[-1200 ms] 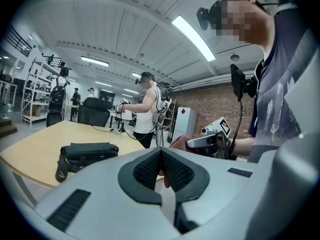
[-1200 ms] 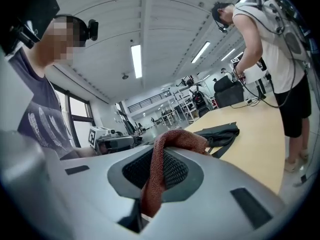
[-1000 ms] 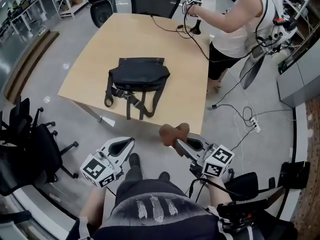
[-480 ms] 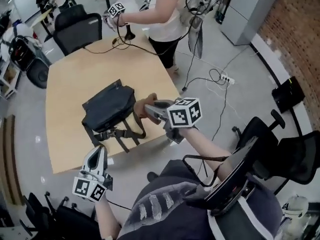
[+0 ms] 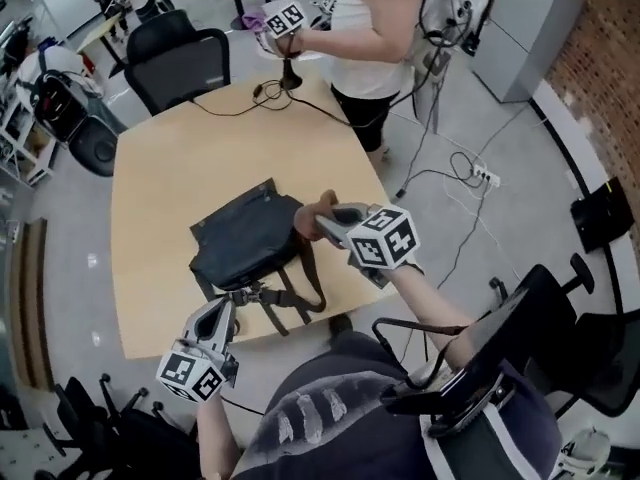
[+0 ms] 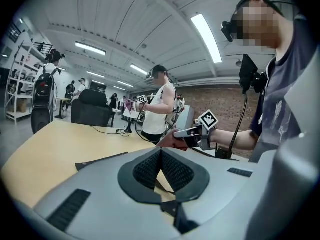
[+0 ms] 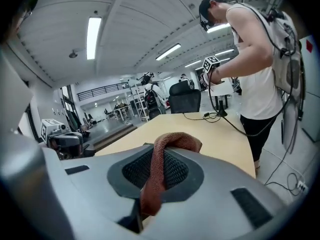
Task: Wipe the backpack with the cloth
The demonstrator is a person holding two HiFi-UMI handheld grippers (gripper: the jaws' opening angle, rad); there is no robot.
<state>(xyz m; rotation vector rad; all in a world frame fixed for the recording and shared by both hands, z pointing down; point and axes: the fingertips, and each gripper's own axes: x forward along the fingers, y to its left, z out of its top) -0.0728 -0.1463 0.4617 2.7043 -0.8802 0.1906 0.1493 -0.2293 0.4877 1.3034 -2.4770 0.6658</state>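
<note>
A black backpack point(image 5: 245, 238) lies flat on the wooden table point(image 5: 160, 183), its straps point(image 5: 285, 303) trailing toward the near edge. My right gripper point(image 5: 322, 220) is shut on a brown cloth point(image 5: 312, 213) and hovers at the backpack's right edge; whether the cloth touches the bag I cannot tell. In the right gripper view the cloth point(image 7: 159, 169) hangs pinched between the jaws. My left gripper point(image 5: 222, 318) sits low at the table's near edge, by the straps, shut with nothing in it. Its own view shows the closed pads point(image 6: 172, 170), with the right gripper point(image 6: 187, 133) beyond.
Another person point(image 5: 375, 28) stands at the table's far corner with a marker cube point(image 5: 282, 18) in hand, above a small black stand and cables point(image 5: 270, 93). Office chairs point(image 5: 185, 63) stand at the far left, and another chair point(image 5: 545, 318) beside me. Cables and a power strip point(image 5: 480, 176) lie on the floor.
The view has swung across the room. My right gripper with the cloth has come from below the table's edge to the backpack's right side. The left gripper has neared the straps.
</note>
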